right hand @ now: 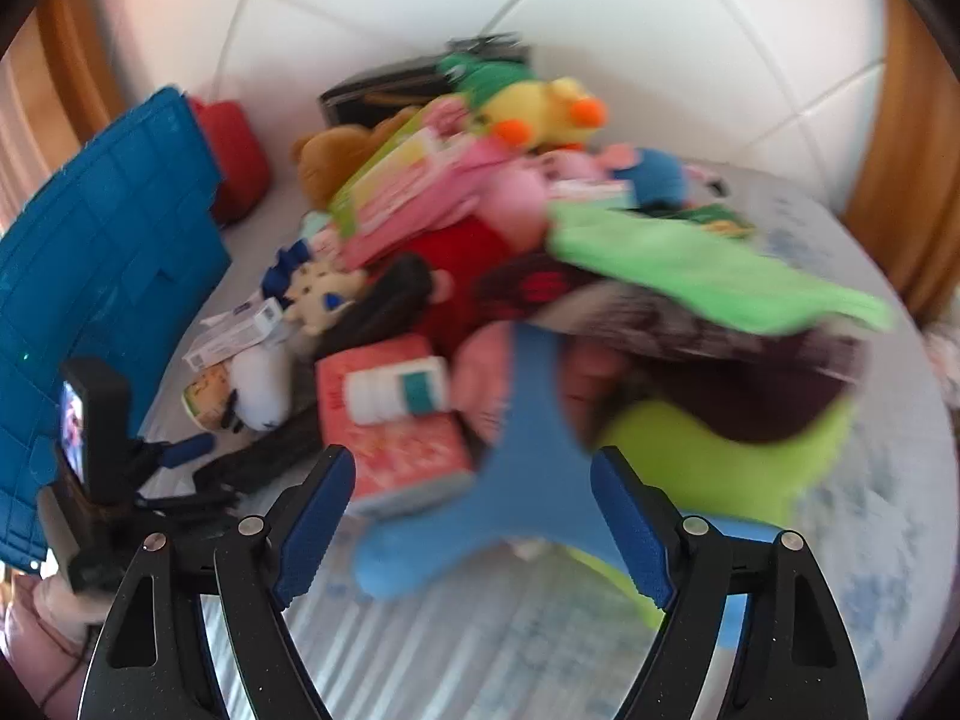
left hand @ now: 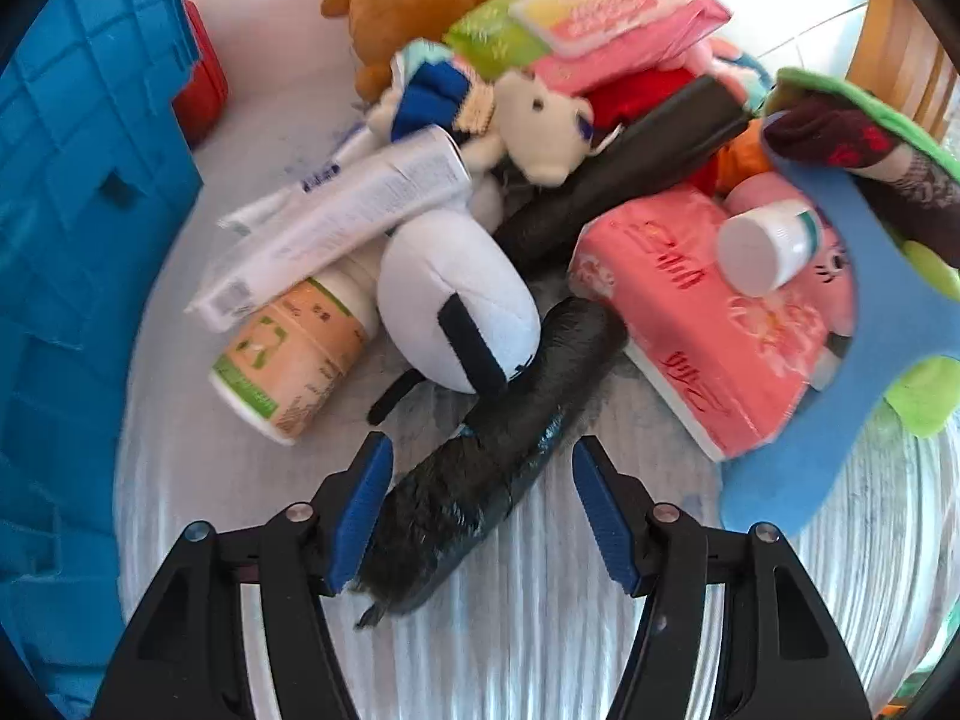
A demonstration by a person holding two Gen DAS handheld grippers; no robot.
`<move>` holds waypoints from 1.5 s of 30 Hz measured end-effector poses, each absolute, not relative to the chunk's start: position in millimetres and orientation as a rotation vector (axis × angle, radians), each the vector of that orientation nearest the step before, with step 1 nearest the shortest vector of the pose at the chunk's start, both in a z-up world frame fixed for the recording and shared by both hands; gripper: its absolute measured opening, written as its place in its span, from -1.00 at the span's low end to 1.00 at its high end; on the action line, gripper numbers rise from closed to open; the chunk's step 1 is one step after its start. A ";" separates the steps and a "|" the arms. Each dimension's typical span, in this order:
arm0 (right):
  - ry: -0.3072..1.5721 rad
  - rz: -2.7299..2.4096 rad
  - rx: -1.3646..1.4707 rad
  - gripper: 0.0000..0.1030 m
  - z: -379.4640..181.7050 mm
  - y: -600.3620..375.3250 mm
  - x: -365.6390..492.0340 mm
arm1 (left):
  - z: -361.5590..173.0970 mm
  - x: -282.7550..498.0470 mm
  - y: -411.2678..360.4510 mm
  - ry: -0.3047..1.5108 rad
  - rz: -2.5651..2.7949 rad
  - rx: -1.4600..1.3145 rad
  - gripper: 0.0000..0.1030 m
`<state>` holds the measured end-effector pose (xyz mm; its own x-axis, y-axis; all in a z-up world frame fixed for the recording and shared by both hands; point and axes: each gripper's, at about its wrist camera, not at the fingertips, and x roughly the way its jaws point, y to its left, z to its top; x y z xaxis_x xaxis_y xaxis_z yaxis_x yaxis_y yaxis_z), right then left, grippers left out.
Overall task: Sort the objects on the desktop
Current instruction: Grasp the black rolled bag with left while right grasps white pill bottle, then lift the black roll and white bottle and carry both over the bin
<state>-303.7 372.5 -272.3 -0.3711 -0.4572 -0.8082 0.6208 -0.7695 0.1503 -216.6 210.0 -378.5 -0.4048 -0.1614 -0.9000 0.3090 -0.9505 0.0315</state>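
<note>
A heap of desk items lies on a pale cloth-covered table. My left gripper points down over a black roll of bags. The roll lies between the jaws and touches the left pad, while the right pad stands clear of it, so the gripper is open. The right wrist view is blurred. There my right gripper is open around a blue Y-shaped soft piece that carries a green cloth and a dark sock. The pads do not visibly press on it.
A blue crate stands at the left with a red container behind it. The heap holds a pink tissue pack, a white bottle, a white plush, a cream tube, a long box and several plush toys. A hand holds the left gripper.
</note>
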 end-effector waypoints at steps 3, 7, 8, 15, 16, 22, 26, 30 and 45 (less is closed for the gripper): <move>0.269 -2.103 1.187 0.62 -289.8 339.5 -309.5 | -393.4 -226.3 205.5 0.221 -2.396 1.563 0.20; 0.327 -2.075 1.179 0.63 -312.0 308.9 -320.2 | -399.8 -231.5 205.1 0.246 -2.419 1.547 -0.16; 0.342 -2.074 1.178 0.63 -316.3 306.5 -322.2 | -398.7 -232.9 205.4 0.252 -2.425 1.540 -0.19; 0.433 -2.046 1.171 0.15 -345.0 288.1 -325.4 | -389.6 -236.2 202.8 0.313 -2.425 1.505 -0.32; 0.435 -2.044 1.161 0.15 -343.8 288.1 -323.6 | -386.6 -235.3 203.8 0.313 -2.430 1.497 -0.32; 0.353 -2.059 1.083 0.15 -310.7 305.4 -308.0 | -337.2 -216.0 215.0 0.314 -2.520 1.354 -0.32; 0.326 -2.092 0.992 0.15 -275.7 317.7 -293.4 | -291.2 -200.8 224.5 0.293 -2.571 1.206 -0.33; 0.317 -2.123 0.897 0.15 -241.5 322.5 -277.1 | -250.1 -177.5 213.5 0.272 -2.610 1.068 -0.33; 0.309 -2.153 0.515 0.15 -103.1 284.6 -210.0 | -84.7 -106.4 173.7 0.162 -2.590 0.596 -0.33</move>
<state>-210.0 284.6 -103.1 -0.5307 -0.7069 -0.4676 0.8098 -0.5858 -0.0335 -106.4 173.7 -84.7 -0.7928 -0.4224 -0.4394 0.4740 -0.8805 -0.0088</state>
